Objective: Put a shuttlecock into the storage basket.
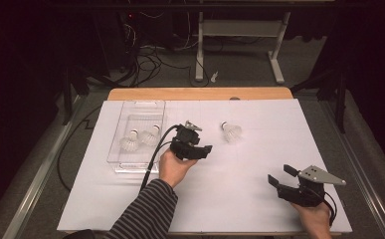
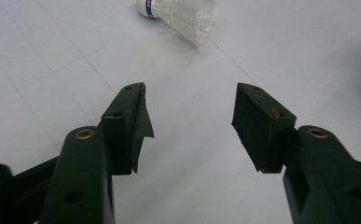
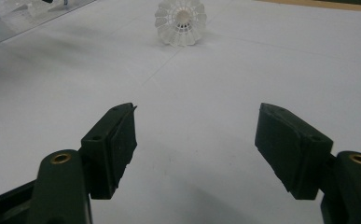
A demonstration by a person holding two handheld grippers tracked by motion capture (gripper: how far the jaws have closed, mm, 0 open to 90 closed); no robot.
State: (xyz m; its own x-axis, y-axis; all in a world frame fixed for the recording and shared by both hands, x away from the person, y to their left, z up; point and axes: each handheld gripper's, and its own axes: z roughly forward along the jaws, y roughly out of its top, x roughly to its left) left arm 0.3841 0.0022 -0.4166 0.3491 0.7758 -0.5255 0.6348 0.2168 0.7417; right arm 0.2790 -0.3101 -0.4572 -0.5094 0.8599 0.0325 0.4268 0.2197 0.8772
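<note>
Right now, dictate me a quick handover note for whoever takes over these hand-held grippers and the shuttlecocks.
Left hand-held gripper: open, empty, held above the white sheet just right of the clear tray, jaws pointing toward the loose shuttlecock.
Right hand-held gripper: open, empty, low near the front right of the table, also facing that shuttlecock.
Done, going by how things lie: two shuttlecocks already lie in the tray.
Left: probably one shuttlecock, lying on its side on the sheet, apart from both grippers. Likely next step is to pick it up with the left gripper, which is nearer, and place it in the tray.
</note>
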